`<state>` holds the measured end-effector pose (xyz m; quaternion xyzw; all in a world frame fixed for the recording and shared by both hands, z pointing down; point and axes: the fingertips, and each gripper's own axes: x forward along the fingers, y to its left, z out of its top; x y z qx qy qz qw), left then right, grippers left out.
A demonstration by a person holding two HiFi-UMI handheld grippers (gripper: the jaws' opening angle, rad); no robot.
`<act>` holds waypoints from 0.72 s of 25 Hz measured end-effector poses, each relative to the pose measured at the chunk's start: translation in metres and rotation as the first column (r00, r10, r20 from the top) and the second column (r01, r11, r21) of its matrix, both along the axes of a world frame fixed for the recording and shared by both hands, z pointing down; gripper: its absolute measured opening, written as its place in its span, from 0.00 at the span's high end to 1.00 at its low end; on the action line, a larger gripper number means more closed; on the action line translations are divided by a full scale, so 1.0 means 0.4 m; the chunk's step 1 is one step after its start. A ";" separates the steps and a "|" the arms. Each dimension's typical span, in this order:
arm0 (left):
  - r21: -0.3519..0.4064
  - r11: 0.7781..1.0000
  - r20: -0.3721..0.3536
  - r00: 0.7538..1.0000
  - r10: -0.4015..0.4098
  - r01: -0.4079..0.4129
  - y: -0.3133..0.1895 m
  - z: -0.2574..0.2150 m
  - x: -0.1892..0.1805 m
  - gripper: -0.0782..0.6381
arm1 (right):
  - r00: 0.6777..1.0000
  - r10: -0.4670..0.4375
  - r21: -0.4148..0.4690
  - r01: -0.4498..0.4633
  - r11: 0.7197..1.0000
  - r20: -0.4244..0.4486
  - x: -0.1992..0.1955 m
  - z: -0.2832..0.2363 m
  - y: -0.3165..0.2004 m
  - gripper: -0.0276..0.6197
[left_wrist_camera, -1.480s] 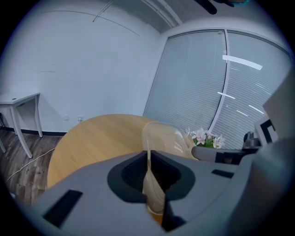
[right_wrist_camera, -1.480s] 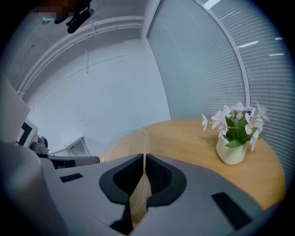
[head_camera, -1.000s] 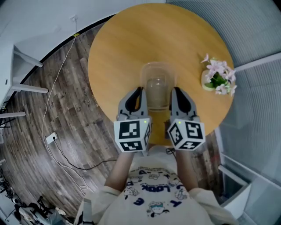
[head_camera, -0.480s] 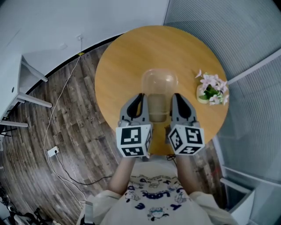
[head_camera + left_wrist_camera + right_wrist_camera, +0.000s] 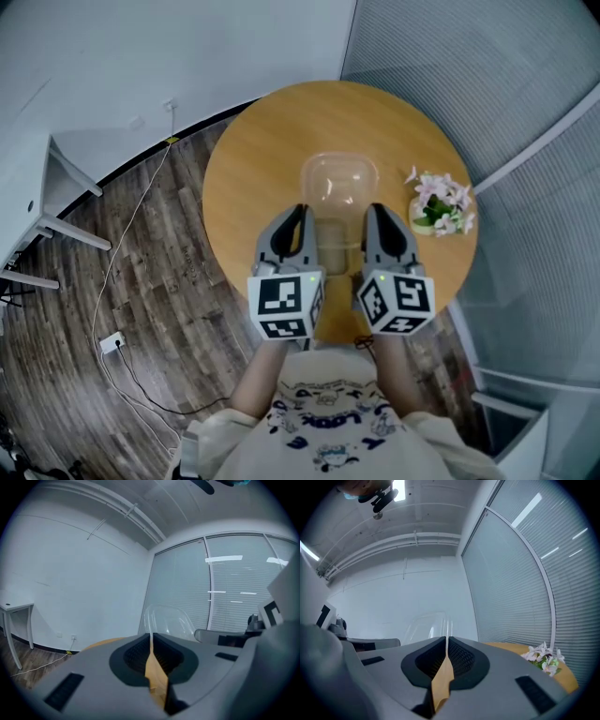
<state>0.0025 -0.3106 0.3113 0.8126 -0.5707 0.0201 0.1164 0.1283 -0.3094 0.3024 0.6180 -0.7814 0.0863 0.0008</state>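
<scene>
A clear plastic container (image 5: pixel 338 187) with rounded corners is held in the air over the round wooden table (image 5: pixel 253 169). My left gripper (image 5: pixel 297 217) is shut on its left rim, and my right gripper (image 5: pixel 372 216) is shut on its right rim. In the left gripper view the thin clear rim runs between the closed jaws of the left gripper (image 5: pixel 151 638), and the container (image 5: pixel 171 620) rises beyond them. The right gripper view shows the same for the right gripper (image 5: pixel 446 643), with the container (image 5: pixel 425 623) to its left.
A white pot of pink flowers (image 5: pixel 437 206) stands at the table's right edge, also in the right gripper view as the flowers (image 5: pixel 543 657). A white desk (image 5: pixel 28 202) stands at the left. A white cable (image 5: pixel 117 272) trails over the wood floor. Blinds (image 5: pixel 511 573) cover the glass wall.
Both grippers have lifted and tilted upward with the container. The table has dropped almost out of the gripper views, which now show wall, blinds and ceiling.
</scene>
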 end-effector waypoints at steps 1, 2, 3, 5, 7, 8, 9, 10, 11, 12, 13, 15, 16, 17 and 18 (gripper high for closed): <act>0.008 1.000 0.000 1.000 0.001 -0.001 -0.001 -0.008 0.001 0.86 | 1.000 0.002 0.007 -0.002 1.000 0.001 0.001 -0.007 0.000 0.93; 0.014 1.000 0.000 1.000 0.001 -0.001 -0.001 -0.016 0.001 0.86 | 1.000 0.004 0.013 -0.004 1.000 0.002 0.002 -0.014 -0.001 0.93; 0.020 1.000 0.000 1.000 0.002 -0.002 -0.001 -0.023 0.000 0.86 | 1.000 0.004 0.019 -0.004 1.000 0.002 0.002 -0.019 0.000 0.93; 0.031 1.000 -0.001 1.000 0.002 -0.002 0.001 -0.033 -0.002 0.86 | 1.000 0.005 0.028 -0.005 1.000 0.003 -0.001 -0.030 0.001 0.93; 0.042 0.999 -0.001 1.000 0.002 -0.002 0.003 -0.042 -0.004 0.86 | 1.000 0.005 0.038 -0.005 0.999 0.004 -0.003 -0.038 0.004 0.93; 0.046 0.999 0.000 1.000 0.002 -0.002 0.004 -0.045 -0.005 0.86 | 1.000 0.005 0.042 -0.005 0.999 0.004 -0.004 -0.042 0.004 0.93; 0.050 0.999 0.001 1.000 0.001 -0.001 0.005 -0.049 -0.006 0.86 | 1.000 0.005 0.045 -0.005 0.999 0.004 -0.005 -0.045 0.005 0.93; 0.054 0.999 0.001 1.000 0.001 -0.001 0.006 -0.053 -0.007 0.86 | 1.000 0.005 0.048 -0.005 0.999 0.004 -0.006 -0.048 0.006 0.93; 0.057 0.998 0.001 1.000 0.000 0.000 0.006 -0.057 -0.008 0.86 | 1.000 0.004 0.051 -0.004 0.999 0.004 -0.007 -0.052 0.006 0.93; 0.060 0.998 0.001 1.000 -0.001 0.001 0.006 -0.062 -0.010 0.86 | 1.000 0.004 0.054 -0.004 0.999 0.005 -0.008 -0.055 0.006 0.93; 0.063 0.998 0.001 1.000 -0.002 0.002 0.006 -0.066 -0.011 0.86 | 1.000 0.003 0.056 -0.003 0.998 0.006 -0.010 -0.059 0.006 0.93; 0.069 0.998 0.001 1.000 -0.005 0.004 0.005 -0.071 -0.013 0.86 | 1.000 0.002 0.061 -0.002 0.998 0.008 -0.011 -0.063 0.004 0.93; 0.071 0.997 0.002 1.000 -0.005 0.005 0.006 -0.073 -0.013 0.86 | 1.000 0.001 0.063 -0.002 0.998 0.009 -0.011 -0.064 0.003 0.93; 0.073 0.997 0.002 1.000 -0.005 0.005 0.006 -0.074 -0.013 0.86 | 1.000 0.001 0.065 -0.002 0.998 0.010 -0.011 -0.065 0.003 0.93; 0.076 0.997 0.003 1.000 -0.006 0.006 0.005 -0.075 -0.013 0.86 | 1.000 0.000 0.066 -0.001 0.998 0.010 -0.011 -0.065 0.002 0.93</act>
